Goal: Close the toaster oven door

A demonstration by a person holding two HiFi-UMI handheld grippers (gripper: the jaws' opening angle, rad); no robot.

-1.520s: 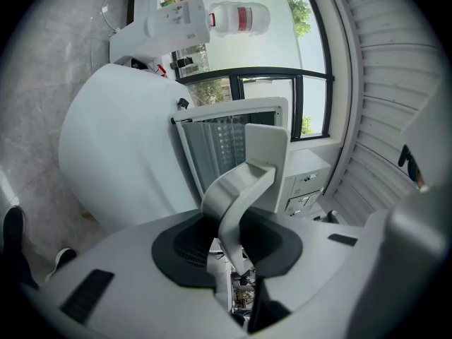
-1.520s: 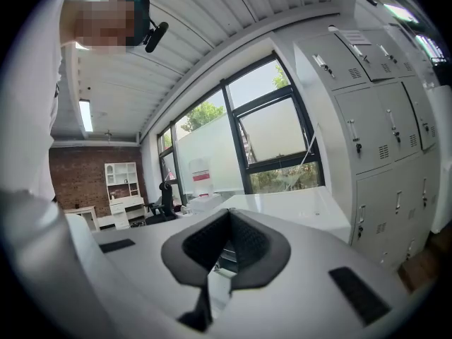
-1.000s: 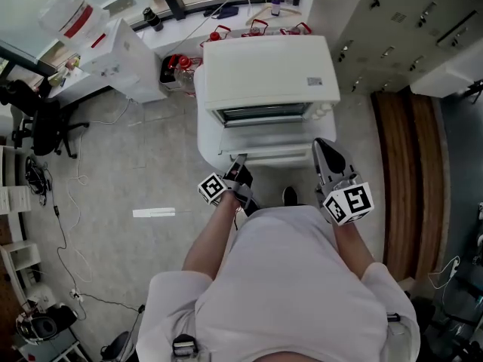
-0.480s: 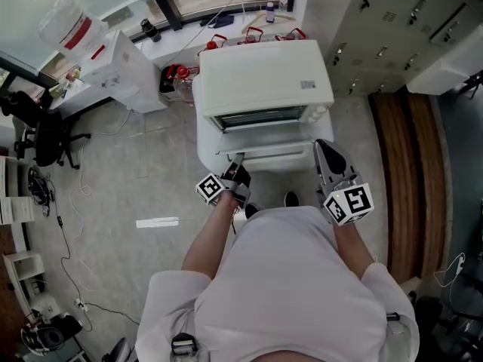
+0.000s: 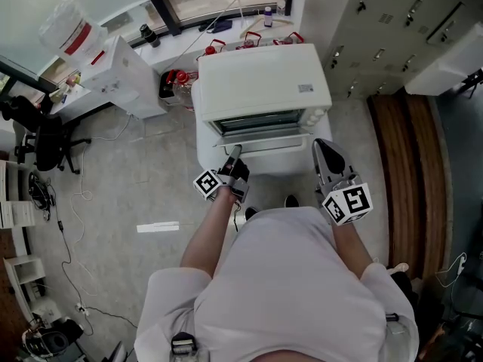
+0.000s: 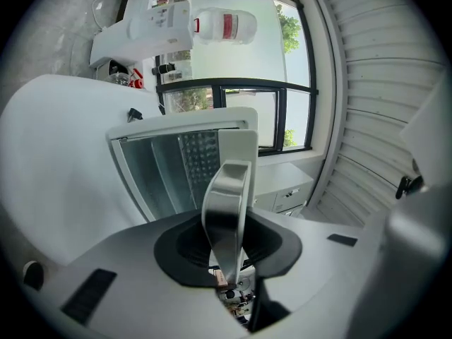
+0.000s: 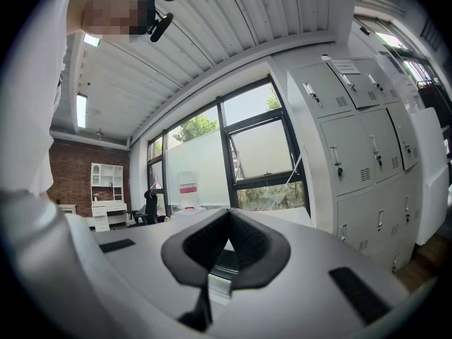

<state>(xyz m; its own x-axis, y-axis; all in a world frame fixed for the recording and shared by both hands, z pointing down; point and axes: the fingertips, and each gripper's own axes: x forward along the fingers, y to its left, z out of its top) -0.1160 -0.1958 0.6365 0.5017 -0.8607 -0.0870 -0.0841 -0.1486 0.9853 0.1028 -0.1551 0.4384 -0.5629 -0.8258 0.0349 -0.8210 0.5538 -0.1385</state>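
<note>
The white toaster oven (image 5: 263, 85) stands on a white cabinet in the head view. Its glass door (image 5: 260, 137) hangs partly open, tilted up from its bottom hinge. My left gripper (image 5: 232, 161) is shut on the left end of the door's silver handle. In the left gripper view the handle (image 6: 227, 189) runs upright between the black pads of the left gripper (image 6: 226, 242), with the door glass (image 6: 180, 168) behind it. My right gripper (image 5: 329, 161) hovers in front of the oven's right side, apart from it. In its own view the right gripper (image 7: 224, 254) is shut and empty.
Grey lockers (image 5: 377, 21) stand to the right of the oven, with a wooden strip (image 5: 407, 164) on the floor beside them. A white box (image 5: 124, 66) and a window ledge with bottles (image 5: 226, 29) lie behind and left. An office chair (image 5: 41, 130) is far left.
My left gripper has moved up and toward the oven with the handle in it, and the door has swung further up. The right gripper has stayed put.
</note>
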